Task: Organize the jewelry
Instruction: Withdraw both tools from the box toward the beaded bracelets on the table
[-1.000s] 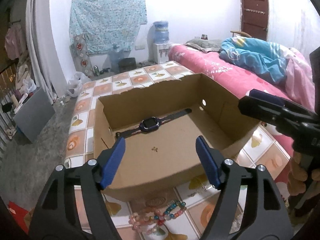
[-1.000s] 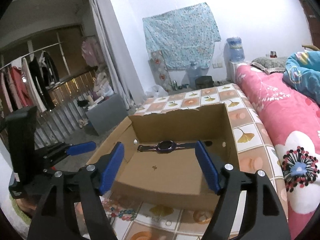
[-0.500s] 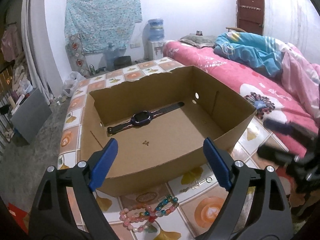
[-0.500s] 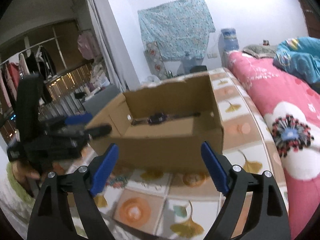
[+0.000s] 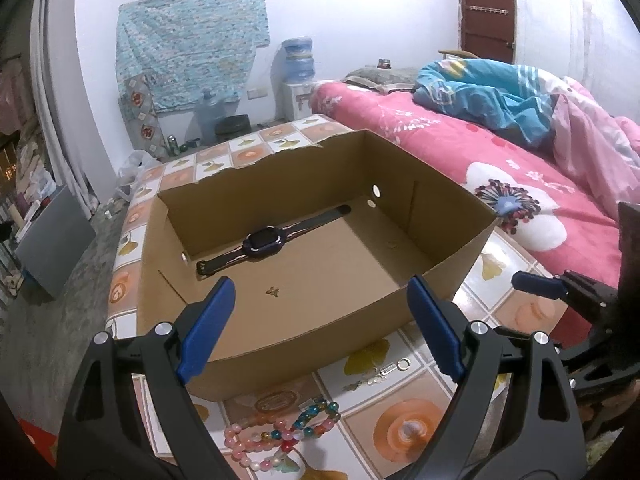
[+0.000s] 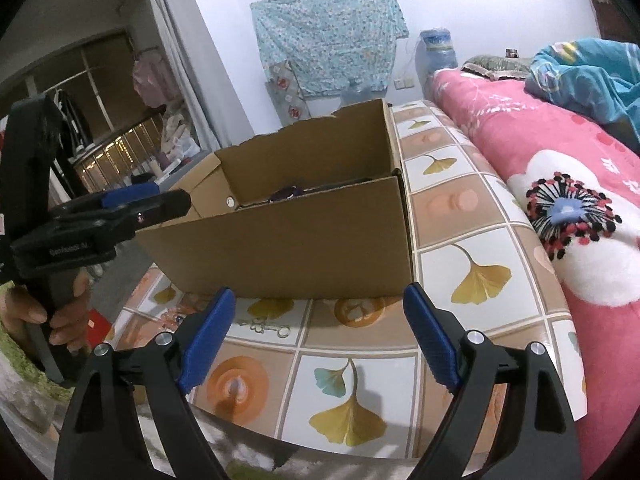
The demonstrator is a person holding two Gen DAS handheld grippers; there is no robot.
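An open cardboard box point(image 5: 304, 320) stands on a tiled table point(image 5: 404, 432). A dark purple watch point(image 5: 264, 242) lies inside it near the far wall, with a tiny gold earring point(image 5: 273, 291) on the box floor. Beaded bracelets point(image 5: 280, 436) and a small silver ring with a tag point(image 5: 394, 366) lie on the table in front of the box. My left gripper point(image 5: 320, 328) is open and empty above the box's near wall. My right gripper point(image 6: 318, 336) is open and empty, low over the table before the box point(image 6: 288, 252). The ring and tag point(image 6: 268, 326) also lie there.
A bed with a pink floral cover point(image 5: 520, 184) runs along the table's right side, with a blue blanket point(image 5: 492, 96) on it. The left gripper's body point(image 6: 80, 232) and hand are at the left of the right wrist view. The right gripper point(image 5: 568, 292) shows at the right of the left wrist view.
My right gripper has dropped and pulled back from over the box to low in front of it. My left gripper rose slightly and opened a little wider.
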